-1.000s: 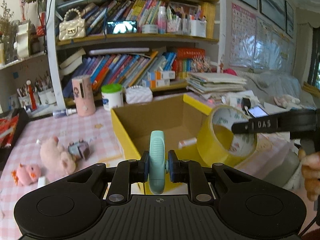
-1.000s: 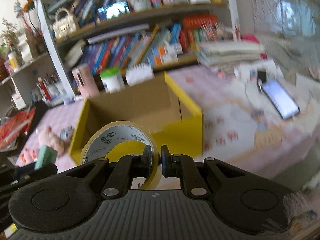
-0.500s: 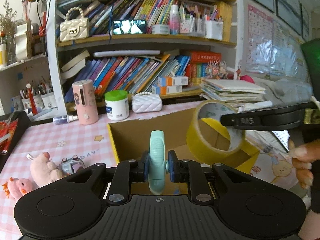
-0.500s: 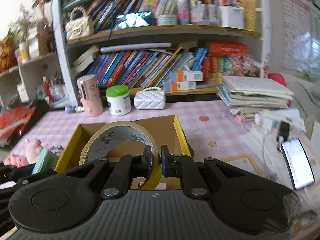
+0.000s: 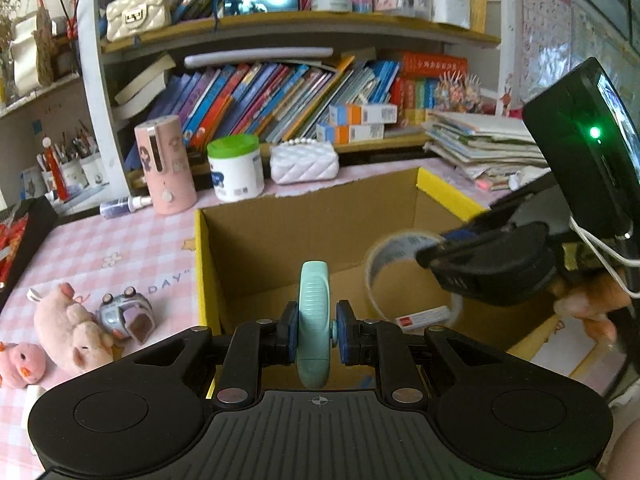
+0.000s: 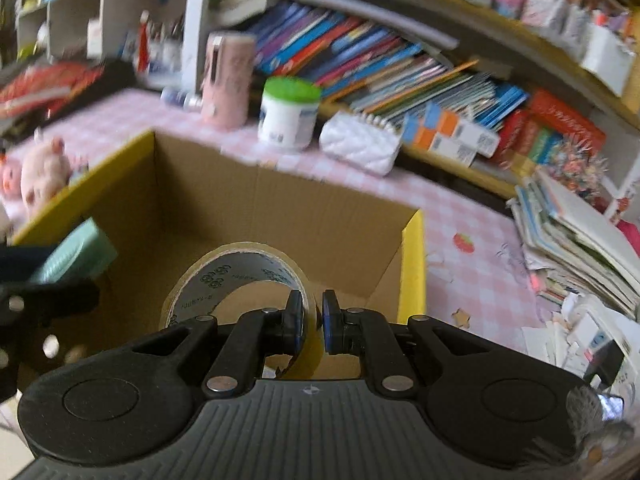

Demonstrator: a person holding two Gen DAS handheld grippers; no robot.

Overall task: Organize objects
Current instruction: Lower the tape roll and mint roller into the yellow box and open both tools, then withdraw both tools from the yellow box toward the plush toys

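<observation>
An open cardboard box with yellow outer sides stands on the pink checked table. My left gripper is shut on a flat mint-green object, held upright over the box's near edge; it also shows at the left of the right wrist view. My right gripper is shut on the wall of a roll of clear tape and holds it down inside the box; the roll shows in the left wrist view too. A small white and red item lies on the box floor.
A pink plush pig, a small pink chick and a grey toy lie left of the box. Behind it stand a pink cylinder, a green-lidded jar and a white quilted purse. A paper stack lies at right.
My right gripper has lowered the tape roll from above the box rim down into the box and tilted left. My left gripper still holds the mint object, now closer over the box.
</observation>
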